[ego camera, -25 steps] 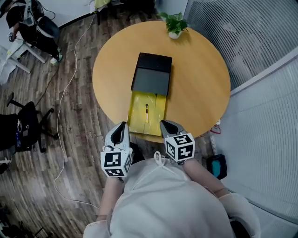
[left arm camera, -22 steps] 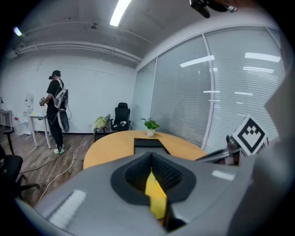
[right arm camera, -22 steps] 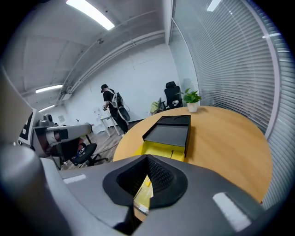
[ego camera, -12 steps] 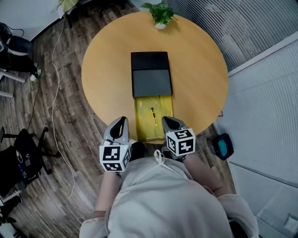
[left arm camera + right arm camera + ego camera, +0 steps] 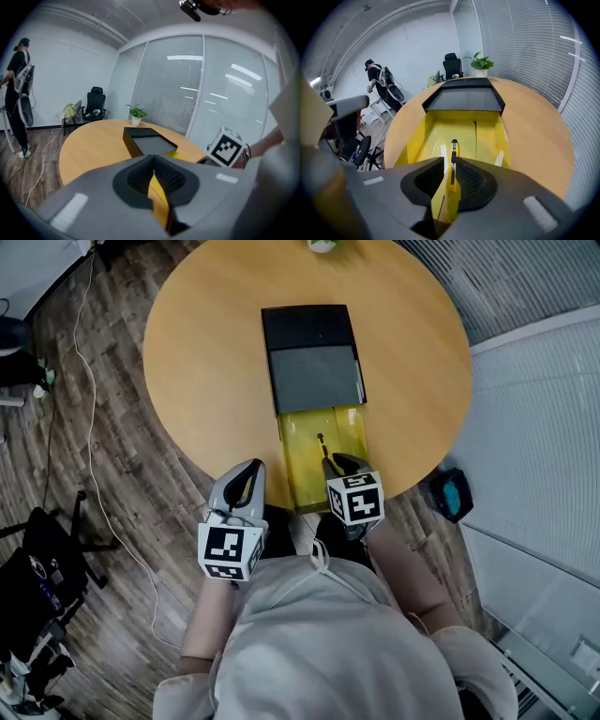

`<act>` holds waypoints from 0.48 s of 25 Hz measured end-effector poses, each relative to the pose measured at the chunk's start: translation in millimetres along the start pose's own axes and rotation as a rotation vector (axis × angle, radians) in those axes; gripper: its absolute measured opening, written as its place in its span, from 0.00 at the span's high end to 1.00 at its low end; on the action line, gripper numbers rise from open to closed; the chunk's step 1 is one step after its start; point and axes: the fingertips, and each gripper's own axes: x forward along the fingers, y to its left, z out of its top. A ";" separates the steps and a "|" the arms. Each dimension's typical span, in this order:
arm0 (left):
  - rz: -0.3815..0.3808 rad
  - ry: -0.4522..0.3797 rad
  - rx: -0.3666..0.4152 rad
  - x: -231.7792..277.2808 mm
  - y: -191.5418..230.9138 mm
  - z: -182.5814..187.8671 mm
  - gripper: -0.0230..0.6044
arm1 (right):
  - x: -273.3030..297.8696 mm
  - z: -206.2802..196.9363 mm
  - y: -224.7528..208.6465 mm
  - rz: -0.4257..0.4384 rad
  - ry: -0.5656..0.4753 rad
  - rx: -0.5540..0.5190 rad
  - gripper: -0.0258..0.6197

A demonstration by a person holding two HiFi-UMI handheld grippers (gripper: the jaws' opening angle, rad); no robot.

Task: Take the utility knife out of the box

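Note:
A black box (image 5: 312,357) lies on the round wooden table (image 5: 206,362), with its yellow inner tray (image 5: 349,432) slid out towards me. The utility knife (image 5: 323,448), yellow with a black slider, lies lengthwise in the tray. My right gripper (image 5: 336,463) hangs over the tray's near end, pointing steeply down. In the right gripper view the knife (image 5: 453,154) shows in the gap between the opening jaws (image 5: 449,164), and the pads do not press on it. My left gripper (image 5: 248,474) is at the table's near edge, left of the tray. It is shut and empty (image 5: 153,161).
A small potted plant (image 5: 322,245) stands at the table's far edge. A person (image 5: 16,93) stands by the far wall, and an office chair (image 5: 47,559) and a cable are on the wooden floor at the left. Blinds and glass close off the right side.
Both grippers have come down and forward to the table. The right one now hangs over the tray's near end, above the knife; the left one has reached the table's edge.

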 end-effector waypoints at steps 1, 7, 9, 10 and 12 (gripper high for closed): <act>-0.015 0.008 0.002 2.1 2.5 -4.4 0.95 | 5.8 -1.0 0.0 -0.006 0.014 0.009 0.85; -0.054 0.045 0.001 15.4 15.6 -25.8 0.95 | 34.4 -2.1 0.6 -0.067 0.057 0.020 0.77; -0.064 0.057 -0.009 16.5 17.1 -30.5 0.95 | 39.4 -4.7 -1.4 -0.094 0.072 0.022 0.78; -0.071 0.062 -0.014 15.9 17.4 -32.7 0.95 | 39.9 -5.6 -2.1 -0.107 0.075 0.020 0.79; -0.079 0.070 -0.017 15.0 18.9 -36.6 0.95 | 40.4 -5.3 -2.4 -0.118 0.069 0.016 0.80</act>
